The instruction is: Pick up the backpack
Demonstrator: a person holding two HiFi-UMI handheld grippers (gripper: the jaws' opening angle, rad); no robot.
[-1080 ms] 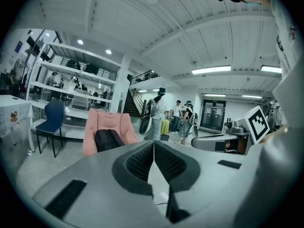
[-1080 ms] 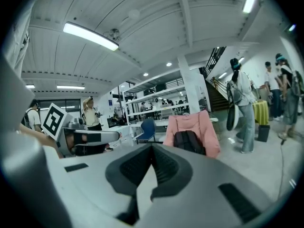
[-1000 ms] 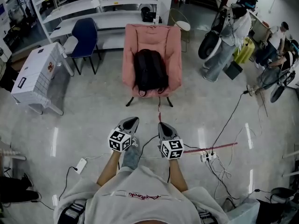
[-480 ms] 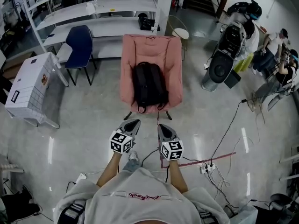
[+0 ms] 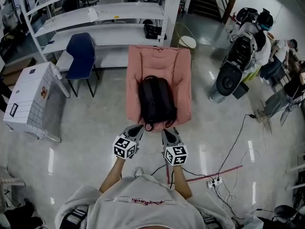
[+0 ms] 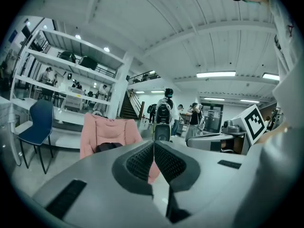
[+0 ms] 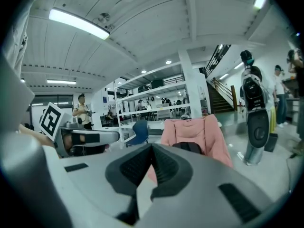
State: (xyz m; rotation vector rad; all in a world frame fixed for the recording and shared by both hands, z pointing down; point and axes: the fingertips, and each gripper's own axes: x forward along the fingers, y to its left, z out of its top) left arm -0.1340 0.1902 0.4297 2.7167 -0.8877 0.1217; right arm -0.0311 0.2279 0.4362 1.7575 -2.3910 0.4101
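A black backpack (image 5: 156, 101) lies on the seat of a pink armchair (image 5: 159, 63), its straps hanging over the front edge. It shows as a dark shape on the pink chair in the left gripper view (image 6: 108, 147) and the right gripper view (image 7: 188, 147). My left gripper (image 5: 135, 130) is shut and empty, just short of the chair's front left. My right gripper (image 5: 168, 133) is shut and empty too, just short of the chair's front right. The jaws meet with nothing between them in both gripper views (image 6: 154, 148) (image 7: 151, 152).
A blue chair (image 5: 82, 50) and white shelving (image 5: 102, 13) stand left of and behind the armchair. A white box (image 5: 29, 97) is at the far left. People with gear (image 5: 248, 42) stand at the right. Cables and a power strip (image 5: 213, 181) lie on the floor by my right.
I have walked toward the armchair with both grippers held out. The chair and backpack are nearer and lower in view, and the gripper tips now nearly reach the seat's front edge.
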